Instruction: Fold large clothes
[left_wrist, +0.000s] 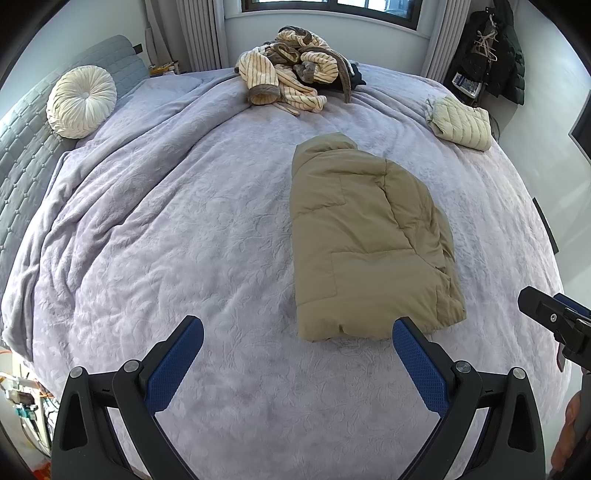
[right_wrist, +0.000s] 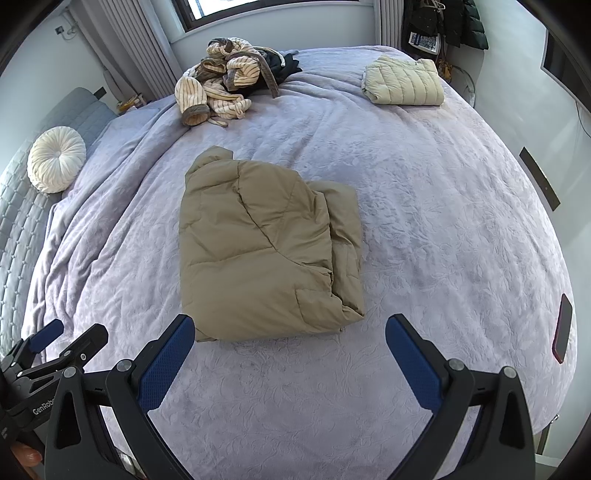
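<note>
Tan and puffy, the jacket (left_wrist: 365, 236) lies folded lengthwise on the bed (left_wrist: 184, 229), just ahead of both your tongs. Its near hem sits right beyond the tips of your left tongs (left_wrist: 297, 330), a little to their right, and just ahead and left of your right tongs (right_wrist: 290, 328). Both pairs stand wide apart and hold nothing. You have them low over the blanket, side by side, which looks like the stance for taking the hem at two spots and bringing it up toward the collar; the jacket's long narrow shape suggests one more fold is due.

Farther ahead of the right tongs, a cream quilted jacket (right_wrist: 404, 83) rests as a neat bundle, likely finished and set aside. Straight ahead, near the window, a heap of striped robe (left_wrist: 291, 70) and dark clothes waits unfolded. A round white cushion (left_wrist: 81, 101) leans by the headboard, far to the left.

You cannot see how the sleeves are tucked; the layers on the jacket's right edge hide them. A dark flat thing (right_wrist: 561, 328) at the bed's right edge is too distorted to name. Your hands show only as slivers at the frame edges.
</note>
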